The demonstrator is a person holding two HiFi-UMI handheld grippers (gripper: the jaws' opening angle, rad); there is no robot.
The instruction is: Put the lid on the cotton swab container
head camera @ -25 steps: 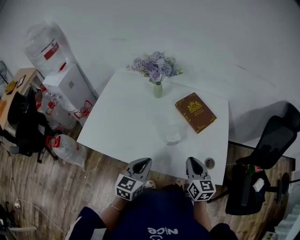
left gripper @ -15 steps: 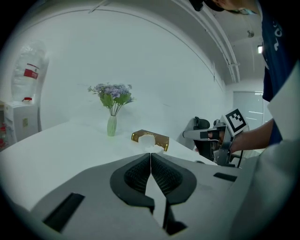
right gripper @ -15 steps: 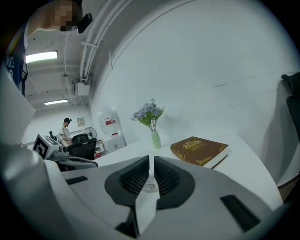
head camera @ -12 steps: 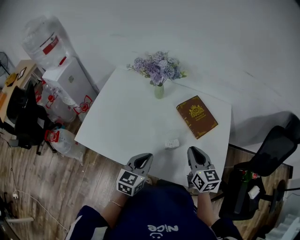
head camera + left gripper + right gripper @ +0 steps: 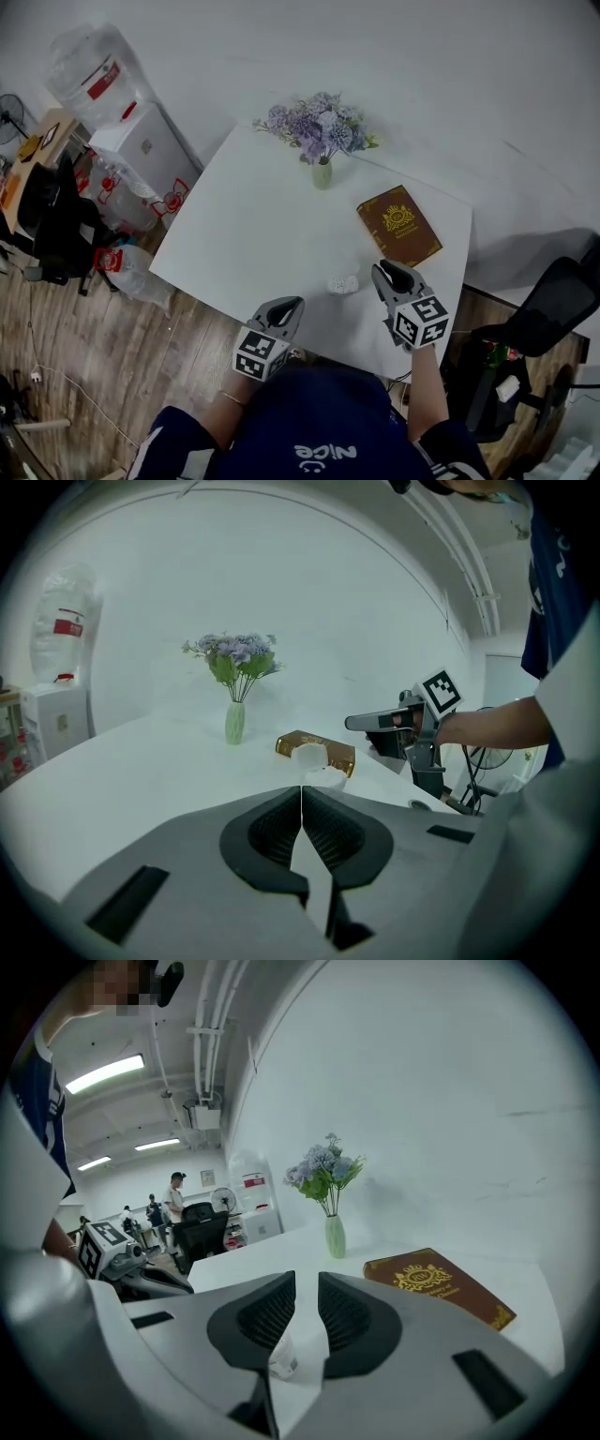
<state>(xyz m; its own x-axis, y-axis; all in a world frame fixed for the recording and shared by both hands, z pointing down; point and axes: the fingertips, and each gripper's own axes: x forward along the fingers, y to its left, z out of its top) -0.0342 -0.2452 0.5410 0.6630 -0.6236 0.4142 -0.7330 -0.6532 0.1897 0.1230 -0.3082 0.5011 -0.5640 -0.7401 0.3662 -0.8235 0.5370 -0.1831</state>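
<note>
White table stands against a pale wall on a wood floor, with a water dispenser off its left side and a black office chair off its right. At the far edge a small green vase holds lilac flowers. A brown book with gold print lies flat to the right of the vase and nearer.

The cotton swab container, small and pale, sits on the table near the near edge, just left of the book's near corner. It stands by itself and nothing touches it.

The left gripper hangs over the near edge of the table, left of the container and apart from it. Its pads are pressed together and nothing is between them.

The right gripper is raised over the near right part of the table, its tips just right of the container. Its jaws are all but closed, with only a thin slit between the pads, and they grip nothing. The right gripper view shows the container on the table below that slit.

In the left gripper view, a small round lid lies on the table near the right edge, beneath the right gripper.
</note>
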